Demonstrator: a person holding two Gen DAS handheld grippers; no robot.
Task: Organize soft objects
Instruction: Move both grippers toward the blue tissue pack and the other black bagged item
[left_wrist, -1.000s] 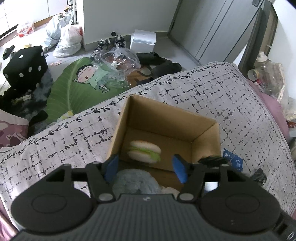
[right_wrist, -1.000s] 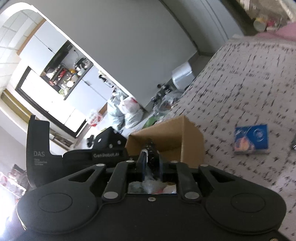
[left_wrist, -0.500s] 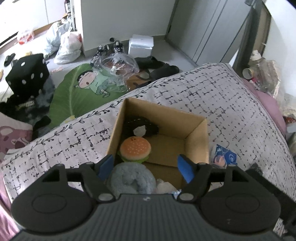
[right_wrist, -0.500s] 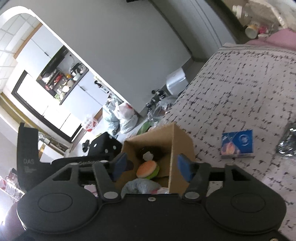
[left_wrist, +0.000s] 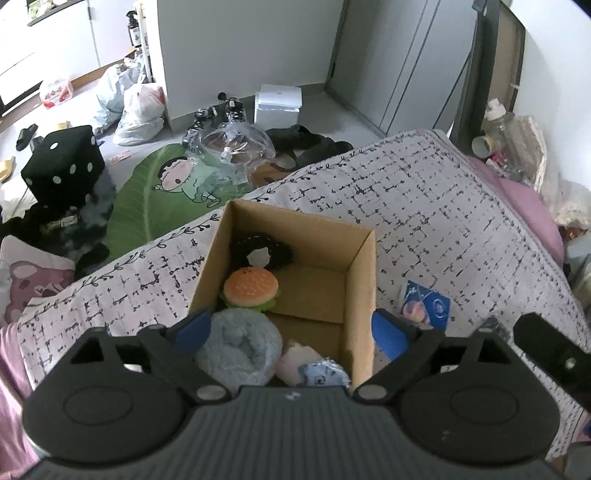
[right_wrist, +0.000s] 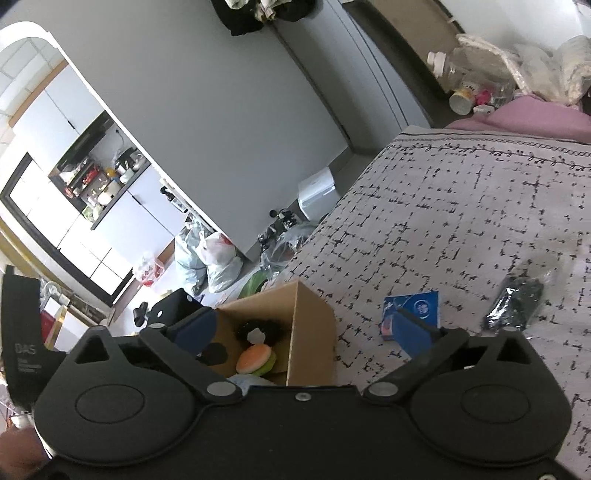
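An open cardboard box (left_wrist: 360, 266) stands on the patterned bed cover. Inside lie a plush burger (left_wrist: 251, 288), a black fuzzy ring with a white tag (left_wrist: 264, 249), a rolled blue-grey towel (left_wrist: 240, 347) and a small pale plush (left_wrist: 314, 369). My left gripper (left_wrist: 291, 330) is open and empty above the box's near side. My right gripper (right_wrist: 303, 326) is open and empty, raised beside the box (right_wrist: 310, 332); the burger (right_wrist: 255, 360) and black ring (right_wrist: 258, 328) show there too.
A blue packet (left_wrist: 424, 304) lies on the cover right of the box, also in the right wrist view (right_wrist: 413, 310). A black wrapped item (right_wrist: 517, 302) lies further right. The floor beyond the bed holds bags, shoes, a black dice cube (left_wrist: 62, 166) and a green mat.
My right gripper opened and let the black fuzzy ring drop into the box, then drew back and up. My left gripper opened wider and rose. The burger now lies bun-up.
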